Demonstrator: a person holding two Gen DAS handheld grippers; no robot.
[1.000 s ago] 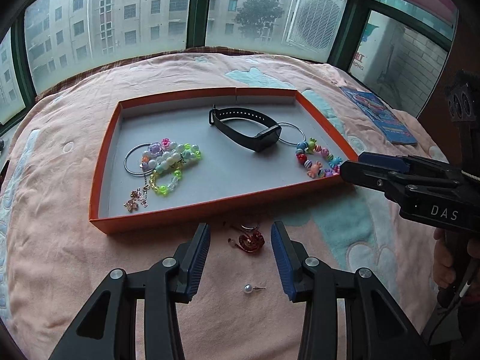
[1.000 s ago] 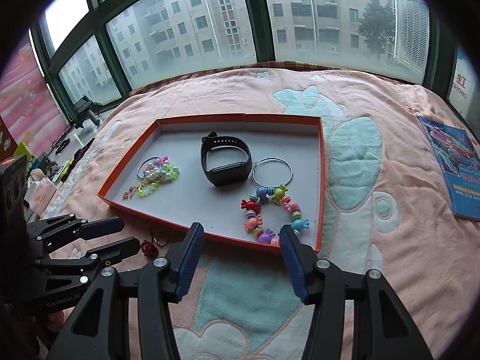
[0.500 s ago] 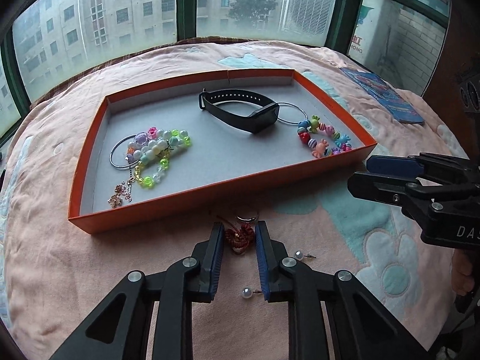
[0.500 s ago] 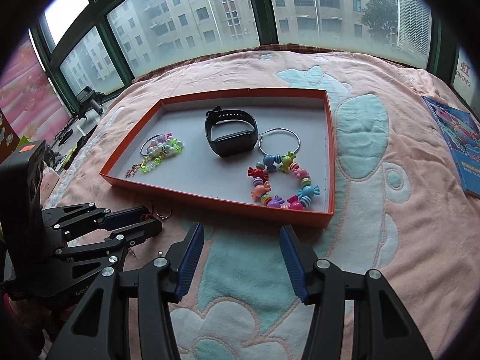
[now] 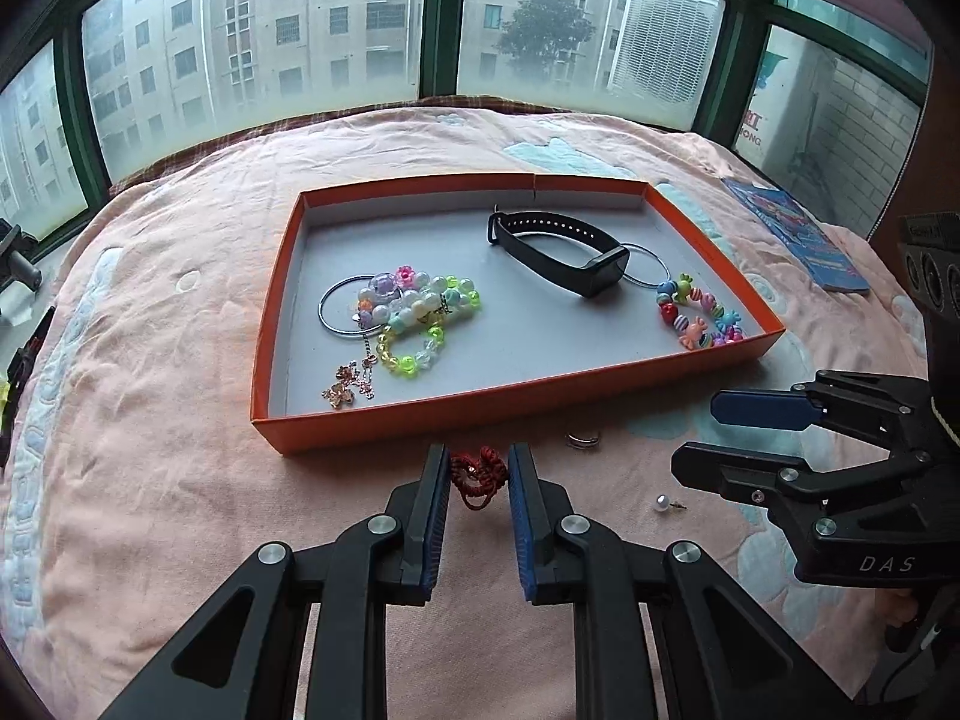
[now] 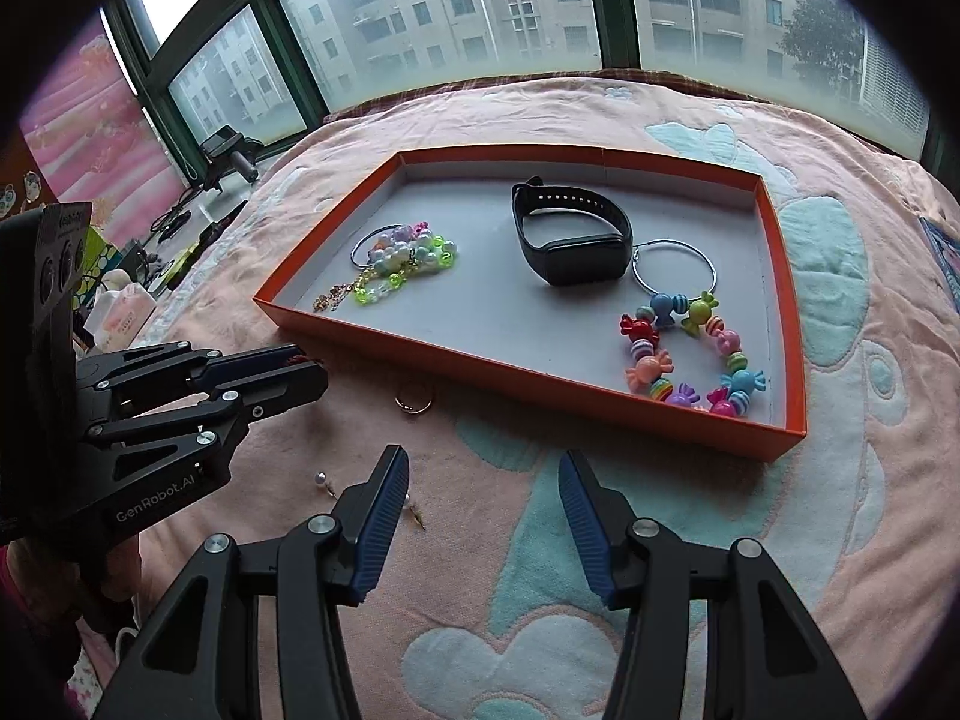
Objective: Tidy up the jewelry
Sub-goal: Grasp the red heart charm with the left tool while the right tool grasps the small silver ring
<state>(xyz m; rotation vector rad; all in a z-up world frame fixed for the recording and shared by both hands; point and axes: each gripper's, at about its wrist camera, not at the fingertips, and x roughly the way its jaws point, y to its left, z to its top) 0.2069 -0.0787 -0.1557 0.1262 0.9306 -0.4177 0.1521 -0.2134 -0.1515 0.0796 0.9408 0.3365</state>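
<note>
My left gripper (image 5: 478, 468) is shut on a red cord bracelet (image 5: 478, 476), just in front of the near wall of the orange tray (image 5: 420, 414). In the right wrist view the left gripper (image 6: 312, 366) shows a bit of red cord (image 6: 297, 358) between its pads. The tray (image 6: 480, 360) holds a black watch band (image 5: 558, 252), pastel bead bracelets (image 5: 414, 306) and a candy bead bracelet (image 5: 696, 312). My right gripper (image 6: 483, 480) stands open over the pink blanket with nothing between its fingers. A silver ring (image 5: 583, 438) and a pearl stud (image 5: 662, 503) lie on the blanket.
A second pearl stud (image 6: 414, 510) lies by the right gripper's left finger. A blue booklet (image 5: 798, 240) rests on the blanket at the far right. Windows run behind the bed, and clutter (image 6: 120, 300) sits off its left edge.
My left gripper has shut on the red cord bracelet and carried it a little away from the silver ring. My right gripper has drifted lower and nearer the pearl studs, still open.
</note>
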